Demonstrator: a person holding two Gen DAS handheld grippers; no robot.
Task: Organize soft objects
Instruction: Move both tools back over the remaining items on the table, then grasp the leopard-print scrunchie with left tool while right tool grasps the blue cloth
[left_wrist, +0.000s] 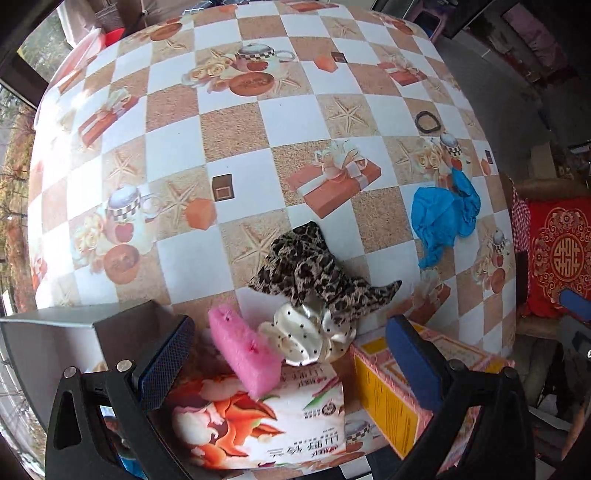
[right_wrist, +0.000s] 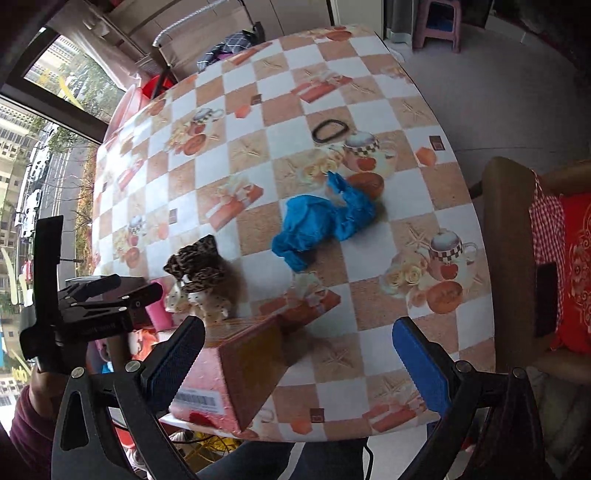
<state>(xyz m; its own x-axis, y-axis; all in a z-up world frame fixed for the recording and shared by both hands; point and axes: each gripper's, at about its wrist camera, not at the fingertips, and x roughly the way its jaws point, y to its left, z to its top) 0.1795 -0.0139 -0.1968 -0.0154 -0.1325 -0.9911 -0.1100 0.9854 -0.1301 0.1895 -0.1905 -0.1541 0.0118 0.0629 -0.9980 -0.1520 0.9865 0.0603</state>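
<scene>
In the left wrist view a pink sponge (left_wrist: 243, 354), a cream dotted scrunchie (left_wrist: 310, 338) and a leopard-print scrunchie (left_wrist: 314, 273) lie piled on a flowered tissue pack (left_wrist: 266, 417) inside an open pink box (left_wrist: 391, 402). My left gripper (left_wrist: 291, 365) hangs open just above them, holding nothing. A crumpled blue cloth (left_wrist: 441, 214) lies further right on the table; it also shows in the right wrist view (right_wrist: 321, 221), ahead of my open, empty right gripper (right_wrist: 299, 362). A black hair tie (right_wrist: 330, 130) lies beyond it.
The checkered tablecloth (right_wrist: 369, 110) covers the table. The pink box's flap (right_wrist: 236, 376) stands at the near edge. A chair with a red cushion (right_wrist: 572, 273) is at the right. The left gripper's body (right_wrist: 92, 306) is at the left.
</scene>
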